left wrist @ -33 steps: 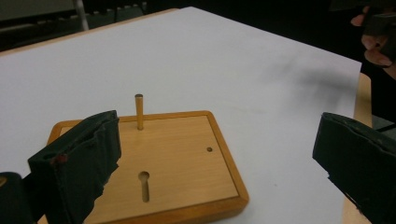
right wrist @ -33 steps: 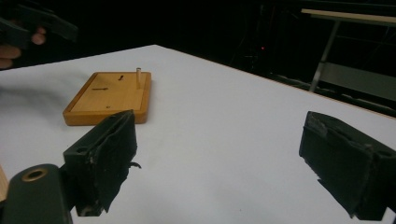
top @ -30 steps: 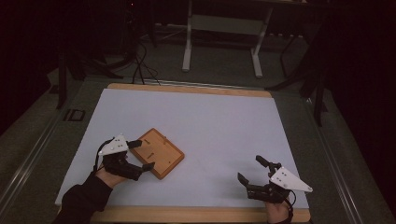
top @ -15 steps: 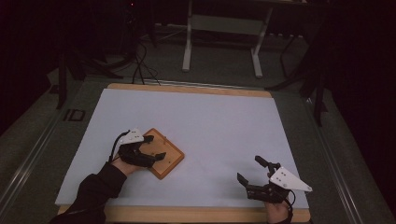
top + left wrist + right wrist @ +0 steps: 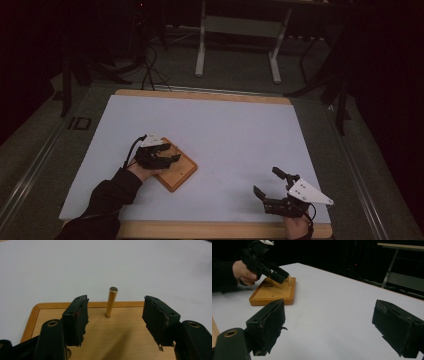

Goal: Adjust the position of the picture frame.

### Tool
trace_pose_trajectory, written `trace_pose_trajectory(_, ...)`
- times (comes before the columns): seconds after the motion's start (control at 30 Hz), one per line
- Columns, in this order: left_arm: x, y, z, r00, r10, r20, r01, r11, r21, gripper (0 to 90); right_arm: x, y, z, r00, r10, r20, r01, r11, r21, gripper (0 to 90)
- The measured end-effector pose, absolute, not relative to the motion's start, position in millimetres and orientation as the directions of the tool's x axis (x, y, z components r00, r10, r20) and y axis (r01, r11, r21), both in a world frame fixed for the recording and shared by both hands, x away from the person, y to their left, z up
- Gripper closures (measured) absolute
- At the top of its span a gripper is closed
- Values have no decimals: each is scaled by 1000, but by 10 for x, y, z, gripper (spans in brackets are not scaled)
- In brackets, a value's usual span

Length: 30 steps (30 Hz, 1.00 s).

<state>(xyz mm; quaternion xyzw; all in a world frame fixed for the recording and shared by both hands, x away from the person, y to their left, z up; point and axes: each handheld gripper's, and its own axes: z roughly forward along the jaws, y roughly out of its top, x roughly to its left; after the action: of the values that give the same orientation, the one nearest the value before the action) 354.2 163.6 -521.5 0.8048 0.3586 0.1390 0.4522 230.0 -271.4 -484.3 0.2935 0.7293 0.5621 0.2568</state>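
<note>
The left gripper (image 5: 167,156) had moved over the wooden board (image 5: 181,175) on the worktop; its jaws, just closing, stood apart around the upright brass pin (image 5: 111,302), not yet gripping. The right gripper (image 5: 270,187) rested open.

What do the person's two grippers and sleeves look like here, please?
Both the left gripper and the right gripper are black, with two blocky jaws faced in worn, ragged black padding. Each carries a pale three-cornered plate and trails a black cable. The left sleeve is black.
</note>
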Motion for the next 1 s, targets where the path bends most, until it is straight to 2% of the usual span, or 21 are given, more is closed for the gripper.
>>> trace_pose_trajectory(0.03,3562,1624,-5224,708,699,-103,454,-338,824,426,2305,-2714,-4846,-696,716,-42,142,195,971,109)
trace_pose_trajectory(0.13,3602,1580,-5245,706,703,-88,458,-357,814,464,2305,-2715,-4846,-696,717,-42,142,195,970,109)
trace_pose_trajectory(0.17,3613,1564,-5253,703,708,-74,455,-367,811,504,2302,-2716,-4846,-697,716,-42,143,196,970,110)
trace_pose_trajectory(0.57,3667,1564,-5316,692,717,-91,470,-350,810,689,2306,-2717,-4851,-699,714,-44,143,200,969,110)
trace_pose_trajectory(0.73,3665,1567,-5316,704,707,-66,451,-374,810,757,2310,-2714,-4855,-700,712,-45,144,203,969,110)
trace_pose_trajectory(0.77,3666,1563,-5315,713,697,-78,454,-375,808,830,2312,-2712,-4857,-701,711,-44,145,203,968,110)
trace_pose_trajectory(1.0,3663,1584,-5339,725,683,-82,439,-367,820,850,2308,-2708,-4856,-703,710,-46,145,206,968,125)
